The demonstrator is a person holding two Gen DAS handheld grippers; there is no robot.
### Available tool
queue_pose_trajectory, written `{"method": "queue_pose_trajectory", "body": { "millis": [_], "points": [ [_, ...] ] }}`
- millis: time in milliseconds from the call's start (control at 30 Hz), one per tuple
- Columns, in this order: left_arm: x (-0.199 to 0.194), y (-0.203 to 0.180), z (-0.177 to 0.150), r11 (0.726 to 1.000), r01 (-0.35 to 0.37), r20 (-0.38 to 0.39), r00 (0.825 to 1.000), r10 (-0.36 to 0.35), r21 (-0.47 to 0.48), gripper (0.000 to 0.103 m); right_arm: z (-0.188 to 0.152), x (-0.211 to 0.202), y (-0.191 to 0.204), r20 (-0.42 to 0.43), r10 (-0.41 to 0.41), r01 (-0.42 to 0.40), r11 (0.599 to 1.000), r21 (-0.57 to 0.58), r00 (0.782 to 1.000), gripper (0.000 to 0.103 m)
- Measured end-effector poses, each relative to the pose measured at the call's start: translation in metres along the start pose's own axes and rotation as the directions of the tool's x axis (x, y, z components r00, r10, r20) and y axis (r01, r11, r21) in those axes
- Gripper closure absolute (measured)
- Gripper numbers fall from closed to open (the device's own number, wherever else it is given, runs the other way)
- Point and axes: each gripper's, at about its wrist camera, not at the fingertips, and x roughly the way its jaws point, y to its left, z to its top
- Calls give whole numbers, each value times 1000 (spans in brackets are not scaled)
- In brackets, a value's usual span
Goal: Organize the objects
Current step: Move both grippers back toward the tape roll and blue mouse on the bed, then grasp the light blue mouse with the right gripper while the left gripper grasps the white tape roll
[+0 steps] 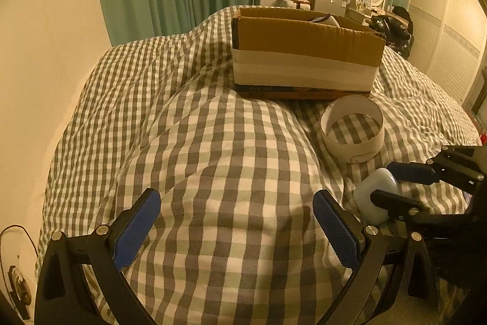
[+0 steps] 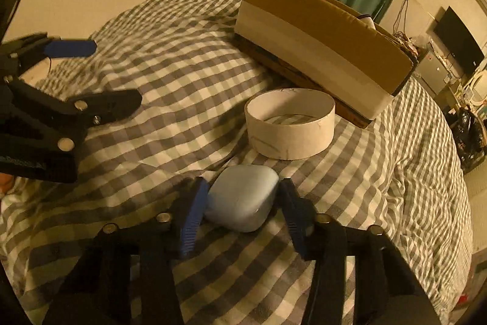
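Right wrist view takes in the bed (image 2: 170, 75) under its checked cover, with the open cardboard box (image 2: 322, 44) at the far side. Nearer sits the white ring (image 2: 289, 124), just beside the box. Smallest of all, the pale blue case (image 2: 243, 197) lies on the cover with the right tongs (image 2: 240, 212) clamped on it, a blue pad pressing each flank. Left tongs (image 1: 237, 227) hang wide apart over bare cover, holding nothing. Judging the step: the pick-up of the case. Next move likely calls for a clean lift and carry over the ring to the box.
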Motion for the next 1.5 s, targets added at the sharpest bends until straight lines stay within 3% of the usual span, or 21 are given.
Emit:
{"method": "queue_pose_trajectory", "body": {
  "millis": [67, 300, 500, 667, 1067, 1167, 1233, 1300, 1333, 1500],
  "points": [
    [0, -3, 1, 1000, 0, -2, 1000, 0, 7, 0, 1, -6, -7, 11, 59, -60, 998, 33, 998, 74],
    [1, -12, 6, 1000, -8, -7, 1000, 8, 28, 0, 0, -17, -15, 54, 107, -111, 991, 71, 993, 79],
    [2, -19, 13, 999, -8, -2, 1000, 8, 43, 0, 2, -42, -43, 121, 39, -53, 992, 114, 992, 80],
    [5, -27, 15, 998, -8, -12, 1000, 9, 60, 0, -4, -49, -72, 129, -41, 18, 985, 169, 991, 80],
    [11, -35, 21, 997, -9, -27, 1000, 11, 83, 0, 2, -25, -72, 132, 56, -80, 980, 184, 990, 77],
    [15, -37, 21, 996, -13, -41, 999, 16, 86, 0, 1, -10, -71, 97, 77, -94, 979, 179, 992, 62],
    [17, -38, 20, 996, -16, -48, 999, 21, 87, 0, 0, -1, -69, 79, 107, -120, 977, 177, 991, 58],
    [19, -38, 21, 996, -19, -53, 998, 24, 91, 0, -2, 2, -69, 91, 113, -128, 975, 182, 989, 60],
    [20, -39, 21, 995, -19, -55, 998, 24, 93, 0, -2, 0, -69, 97, 115, -131, 974, 185, 989, 66],
    [22, -50, 30, 994, 9, -49, 999, -4, 112, 0, -5, -14, -82, 142, 119, -148, 966, 213, 983, 67]
  ]
}}
